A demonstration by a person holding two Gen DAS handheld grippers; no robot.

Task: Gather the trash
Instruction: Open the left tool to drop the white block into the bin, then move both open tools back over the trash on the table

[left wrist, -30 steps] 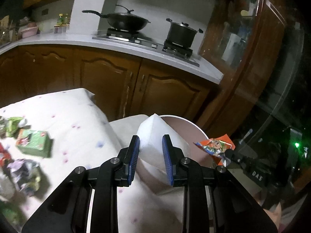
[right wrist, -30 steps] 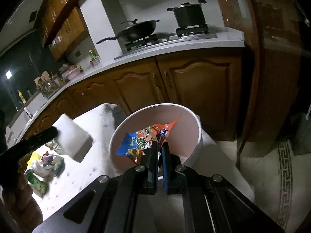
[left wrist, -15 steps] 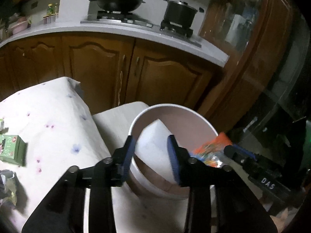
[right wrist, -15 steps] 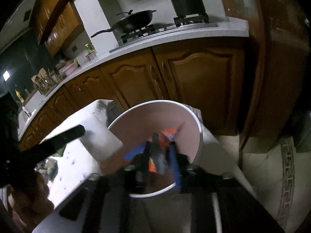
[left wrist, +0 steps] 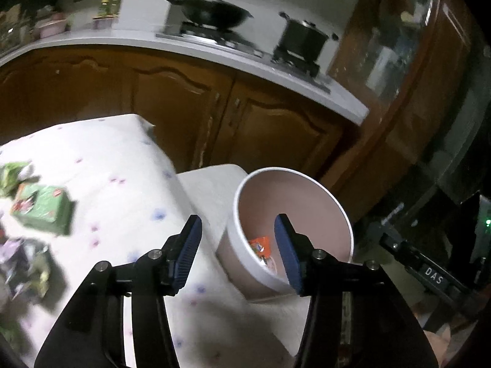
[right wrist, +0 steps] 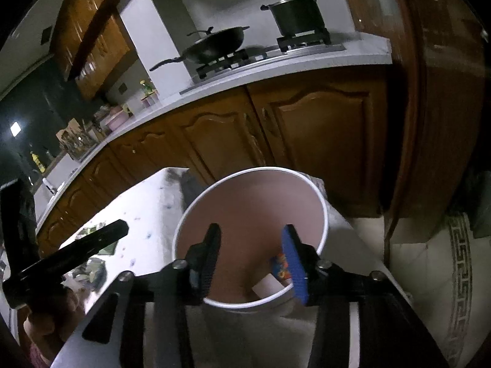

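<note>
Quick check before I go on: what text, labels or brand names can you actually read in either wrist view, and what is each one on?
"DAS": white letters on the dark bar at the lower right of the left wrist view.
Green carton on the tablecloth: printed, but too blurred to read.
Orange wrapper inside the white bin: print too small to read.
Colourful wrapper seen in the bin from the right wrist view: illegible.
Nothing else readable.

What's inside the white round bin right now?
Inside the white round bin: an orange snack wrapper and a white paper piece. The near rim hides its bottom.
</note>
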